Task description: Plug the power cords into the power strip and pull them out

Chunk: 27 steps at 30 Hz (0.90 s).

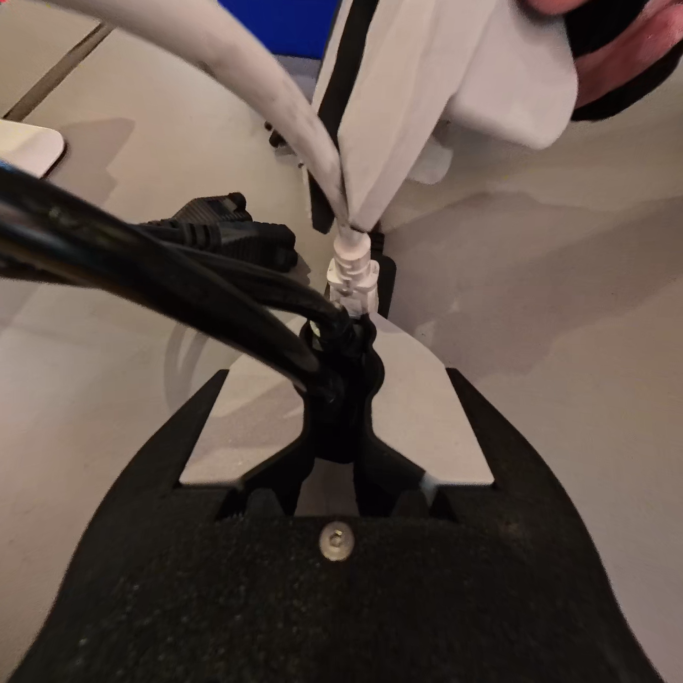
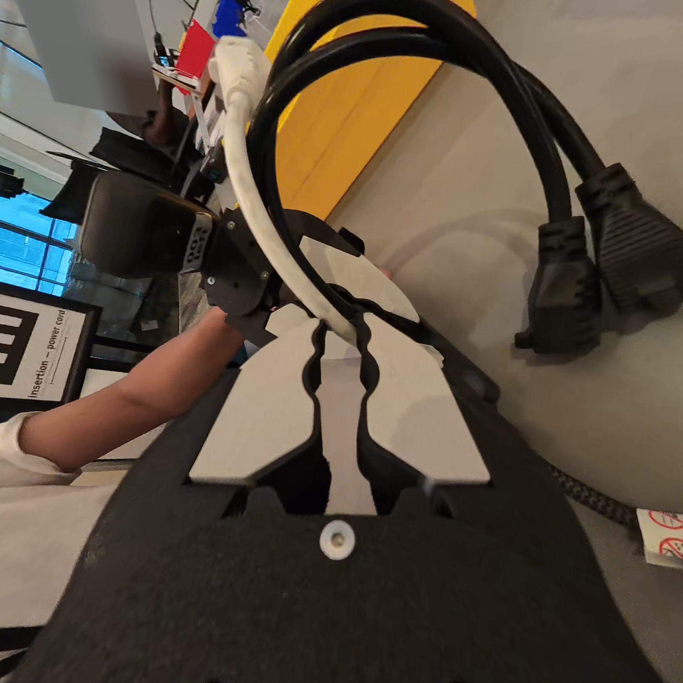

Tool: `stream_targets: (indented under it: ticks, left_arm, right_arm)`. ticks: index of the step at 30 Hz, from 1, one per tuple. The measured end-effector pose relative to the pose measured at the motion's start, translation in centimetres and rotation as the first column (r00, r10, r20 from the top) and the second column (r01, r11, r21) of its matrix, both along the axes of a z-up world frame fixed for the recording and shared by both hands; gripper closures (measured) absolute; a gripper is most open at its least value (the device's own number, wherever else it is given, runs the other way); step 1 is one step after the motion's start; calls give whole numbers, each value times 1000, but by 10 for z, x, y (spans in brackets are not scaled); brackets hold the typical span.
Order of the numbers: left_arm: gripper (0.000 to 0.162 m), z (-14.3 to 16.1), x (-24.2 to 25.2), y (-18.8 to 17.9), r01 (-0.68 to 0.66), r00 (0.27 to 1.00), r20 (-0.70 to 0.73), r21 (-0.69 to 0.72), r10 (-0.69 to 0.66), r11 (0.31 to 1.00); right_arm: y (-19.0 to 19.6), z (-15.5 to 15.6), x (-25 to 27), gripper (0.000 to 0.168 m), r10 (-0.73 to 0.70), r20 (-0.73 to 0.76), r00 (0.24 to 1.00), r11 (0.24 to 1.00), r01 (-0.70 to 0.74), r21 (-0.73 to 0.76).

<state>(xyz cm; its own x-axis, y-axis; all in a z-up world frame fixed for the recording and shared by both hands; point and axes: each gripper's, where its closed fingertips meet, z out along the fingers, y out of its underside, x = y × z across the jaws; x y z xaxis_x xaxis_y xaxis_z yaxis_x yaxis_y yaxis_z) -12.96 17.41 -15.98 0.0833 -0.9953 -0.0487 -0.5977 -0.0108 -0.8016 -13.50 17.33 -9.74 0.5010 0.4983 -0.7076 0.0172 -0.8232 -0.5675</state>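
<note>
— Jaws first: how do they stand?

— Those of the left gripper [image 1: 342, 354] are clamped tight on the black cords [image 1: 184, 281], grainy matte fingers meeting around the bundle. The right gripper [image 2: 338, 329] pinches the white cord [image 2: 244, 207] at its wavy-edged tips, with a narrow gap farther back.

— And the hands?

— From the right wrist view, a bare forearm [image 2: 129, 388] with a white sleeve reaches in from the left, carrying the left gripper. The two sets of tips meet almost nose to nose.

— What lies beyond the tips?

— Just past the left tips sits the white cord's ribbed strain relief [image 1: 351, 273]. That cord is scuffed and grey-smudged. The black cords are glossy and arc up and over to two ribbed black plugs [image 2: 598, 273] resting on the smooth beige table [image 2: 554, 425]. The white plug [image 2: 236, 63] is up in the air at the far end, and a yellow panel [image 2: 351, 111] stands behind.

— The power strip?

— I cannot pick it out for certain.
</note>
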Motion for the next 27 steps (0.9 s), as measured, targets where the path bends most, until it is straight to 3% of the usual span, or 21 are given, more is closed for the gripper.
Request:
stream_targets:
  ticks: [9, 11, 18, 27]
  left_arm:
    - [137, 0, 0, -2, 5, 1000, -2, -2, -5, 1000]
    - [137, 0, 0, -3, 10, 1000, 1, -6, -10, 1000]
    - [137, 0, 1, -4, 31, 999, 13, -20, -31, 999]
    - [137, 0, 1, -5, 44, 999, 24, -35, -43, 998]
  right_arm:
    - [-3, 6, -2, 145, -17, -164, 986, 993, -2, -114]
    - [-5, 11, -3, 137, 1, -215, 977, 994, -25, -110]
    - [-8, 14, -2, 130, 30, -278, 960, 996, -51, -68]
    - [-8, 14, -1, 132, 65, -311, 948, 996, -82, -44]
